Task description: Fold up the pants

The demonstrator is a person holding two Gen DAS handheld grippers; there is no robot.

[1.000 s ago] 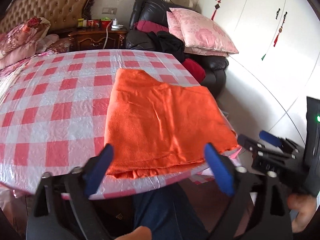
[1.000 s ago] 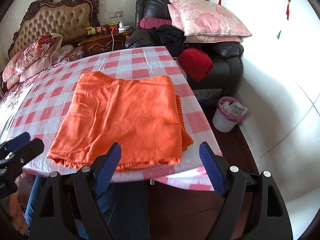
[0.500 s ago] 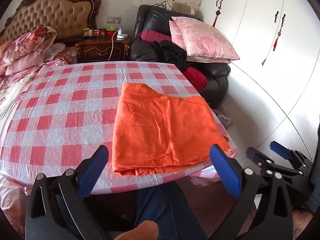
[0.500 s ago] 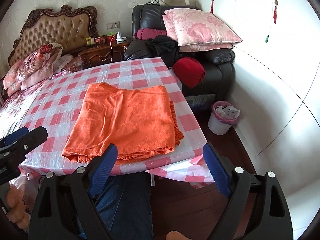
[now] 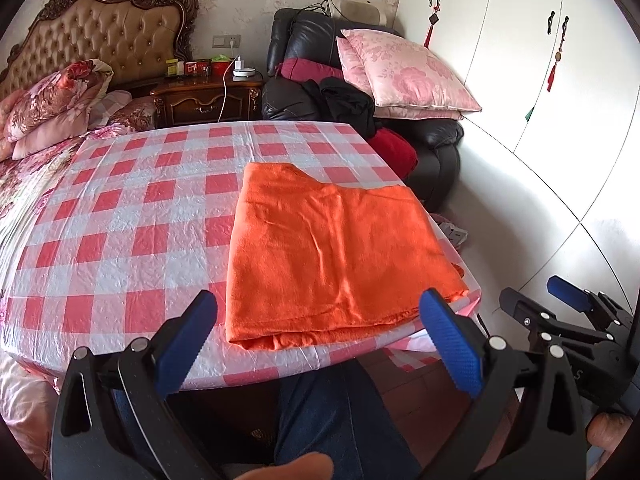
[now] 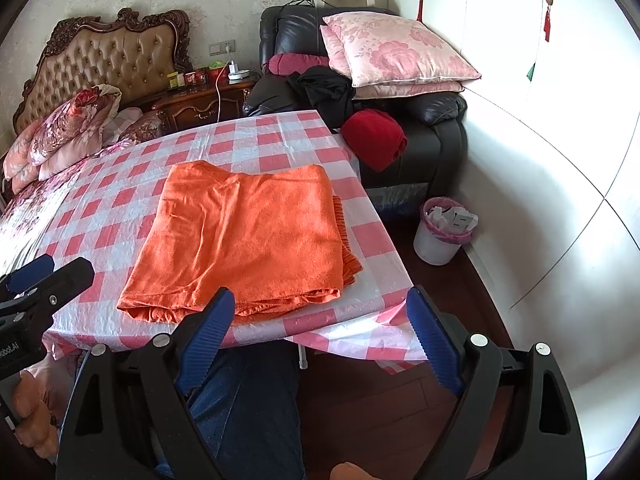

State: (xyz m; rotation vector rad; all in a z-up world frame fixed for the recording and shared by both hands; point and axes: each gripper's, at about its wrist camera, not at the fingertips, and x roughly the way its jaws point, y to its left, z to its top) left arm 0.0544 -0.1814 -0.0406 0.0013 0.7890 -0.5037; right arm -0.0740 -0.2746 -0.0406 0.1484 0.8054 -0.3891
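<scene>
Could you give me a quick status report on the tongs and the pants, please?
Left tongs open, empty. Right tongs open, empty. Orange pants folded flat at table edge. Nothing in the way.

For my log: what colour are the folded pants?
Orange, plain; the pants show best in the right wrist view.

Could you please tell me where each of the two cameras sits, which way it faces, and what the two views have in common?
Left wrist: on the left gripper, off the table's near edge, facing the folded orange pants and armchair; open blue fingers, jeans leg and right gripper show.
Right wrist: on the right gripper, further right, facing likewise; open fingers, jeans leg, left gripper and waste bin show.
Shared: pants, table, armchair, headboard.
</scene>
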